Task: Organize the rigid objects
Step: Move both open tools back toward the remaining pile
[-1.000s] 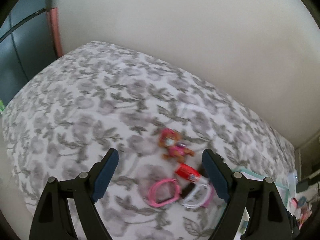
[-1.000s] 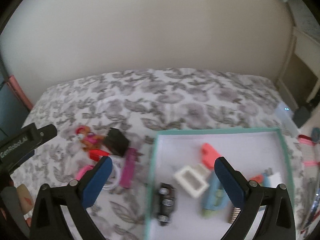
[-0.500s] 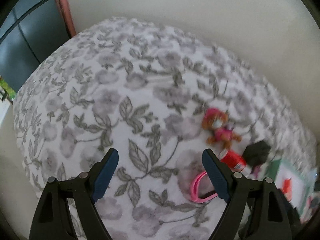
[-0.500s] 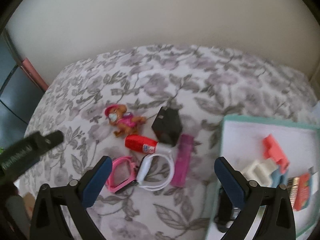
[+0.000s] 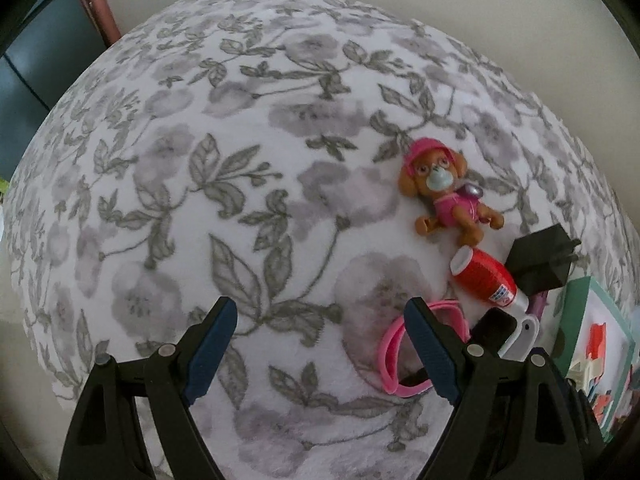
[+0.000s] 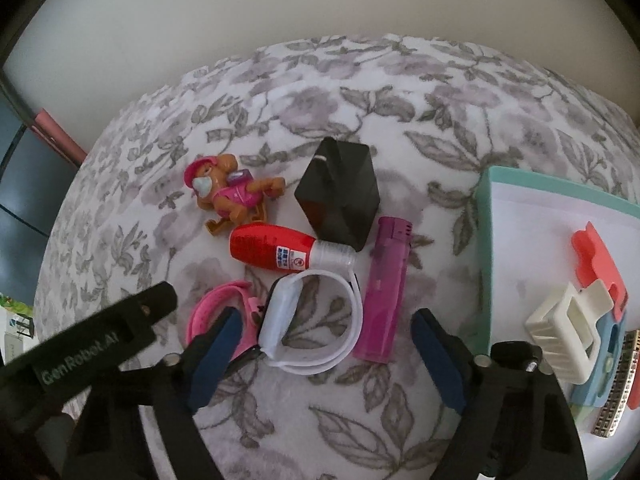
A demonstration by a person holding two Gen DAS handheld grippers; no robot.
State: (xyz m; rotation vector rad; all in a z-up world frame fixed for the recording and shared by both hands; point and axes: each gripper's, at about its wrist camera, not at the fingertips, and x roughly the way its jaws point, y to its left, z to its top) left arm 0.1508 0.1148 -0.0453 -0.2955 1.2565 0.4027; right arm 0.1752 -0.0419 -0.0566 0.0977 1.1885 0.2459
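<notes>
On the floral blanket lie a toy dog [image 6: 232,196] [image 5: 444,196], a red bottle [image 6: 280,252] [image 5: 486,278], a black charger [image 6: 340,196] [image 5: 538,264], a purple lighter [image 6: 384,288], a white wristband [image 6: 320,320] and a pink wristband [image 6: 216,312] [image 5: 394,356]. My right gripper [image 6: 324,320] is open, its fingers either side of the white wristband. My left gripper [image 5: 320,320] is open and empty, its right finger [image 5: 428,348] over the pink wristband.
A teal-rimmed tray [image 6: 486,240] [image 5: 576,312] at the right holds a cream frame piece [image 6: 568,336], a coral piece [image 6: 596,260] and several other small items. A wall runs behind the bed. A dark cabinet [image 5: 36,68] stands at the left.
Both grippers have come lower and closer to the group of objects. The right one swung left from the tray to over the wristbands. Nothing was grasped.
</notes>
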